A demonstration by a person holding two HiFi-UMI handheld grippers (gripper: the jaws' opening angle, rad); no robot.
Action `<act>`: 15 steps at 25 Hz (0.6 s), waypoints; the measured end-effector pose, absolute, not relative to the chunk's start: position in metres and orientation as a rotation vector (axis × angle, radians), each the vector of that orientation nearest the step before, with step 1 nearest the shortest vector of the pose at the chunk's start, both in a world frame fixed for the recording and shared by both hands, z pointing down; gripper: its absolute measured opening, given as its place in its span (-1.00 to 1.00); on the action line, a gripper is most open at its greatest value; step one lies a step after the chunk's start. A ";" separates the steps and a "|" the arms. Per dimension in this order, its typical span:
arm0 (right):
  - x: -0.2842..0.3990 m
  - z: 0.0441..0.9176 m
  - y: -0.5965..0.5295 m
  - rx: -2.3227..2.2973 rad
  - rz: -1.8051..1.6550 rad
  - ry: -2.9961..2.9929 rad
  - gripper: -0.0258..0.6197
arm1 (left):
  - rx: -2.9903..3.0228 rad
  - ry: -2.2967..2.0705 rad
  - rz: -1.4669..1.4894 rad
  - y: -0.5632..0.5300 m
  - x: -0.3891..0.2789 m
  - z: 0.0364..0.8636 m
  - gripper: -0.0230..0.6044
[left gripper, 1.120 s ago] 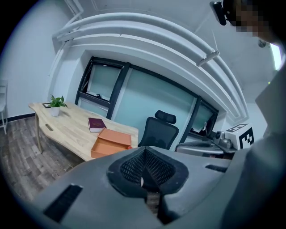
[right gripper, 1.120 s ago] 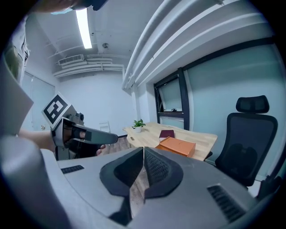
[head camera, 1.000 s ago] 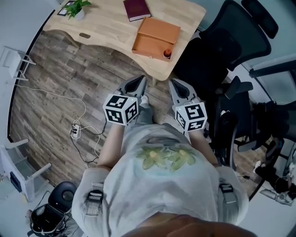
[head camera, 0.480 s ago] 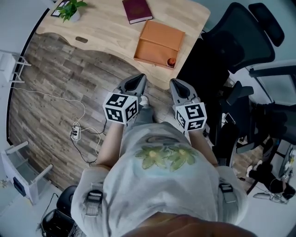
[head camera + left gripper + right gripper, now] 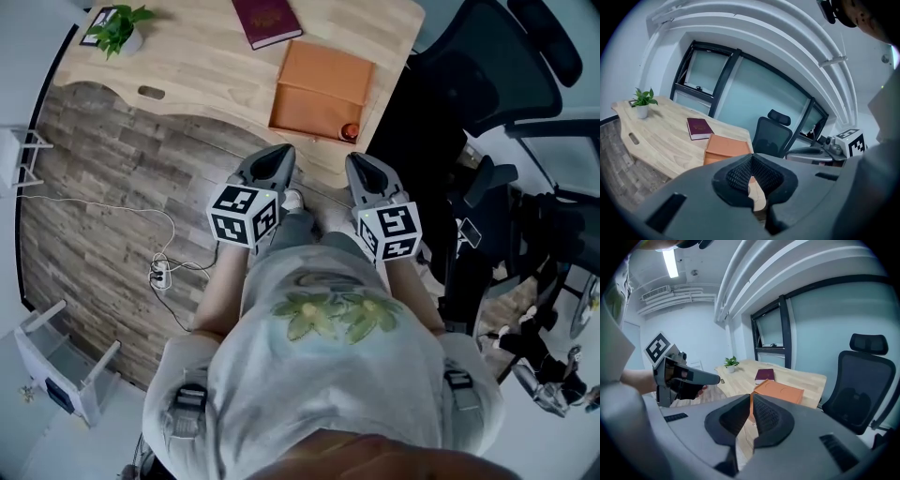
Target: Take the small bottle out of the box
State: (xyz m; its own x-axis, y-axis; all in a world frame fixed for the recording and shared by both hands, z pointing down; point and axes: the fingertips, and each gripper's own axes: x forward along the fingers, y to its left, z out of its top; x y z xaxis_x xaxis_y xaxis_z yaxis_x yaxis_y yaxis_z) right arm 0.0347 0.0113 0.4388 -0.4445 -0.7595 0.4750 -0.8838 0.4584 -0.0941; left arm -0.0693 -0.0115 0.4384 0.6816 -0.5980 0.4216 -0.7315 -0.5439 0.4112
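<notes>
Left tongs (image 5: 277, 156) and right tongs (image 5: 360, 163) are hovering just short of the worktop (image 5: 202, 56), each pressed together and pinching nothing. The small bottle (image 5: 350, 132) is standing in the orange box's (image 5: 319, 80) near right corner.

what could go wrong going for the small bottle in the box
The small bottle sits in a corner of the orange box by the desk edge; a bump could tip it. The left gripper and right gripper are both shut; one must open before reaching in. The office chair crowds the right side.
</notes>
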 end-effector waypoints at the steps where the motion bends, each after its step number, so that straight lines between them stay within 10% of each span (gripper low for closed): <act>1: 0.035 0.441 0.008 1.392 0.470 -2.339 -0.89 | 2.331 -1.006 0.317 -0.016 -0.069 0.440 -0.90; 15: 0.053 0.465 -0.030 1.345 0.520 -2.278 -0.68 | 2.293 -0.965 0.379 -0.054 -0.049 0.459 -0.90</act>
State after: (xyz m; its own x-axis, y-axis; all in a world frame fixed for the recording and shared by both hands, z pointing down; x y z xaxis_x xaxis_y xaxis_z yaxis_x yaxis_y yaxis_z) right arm 0.0526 -0.0302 0.4647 -0.4293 -0.7187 0.5470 -0.8849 0.4558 -0.0955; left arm -0.0494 -0.0540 0.4591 0.6928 -0.5447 0.4726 -0.7207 -0.5449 0.4286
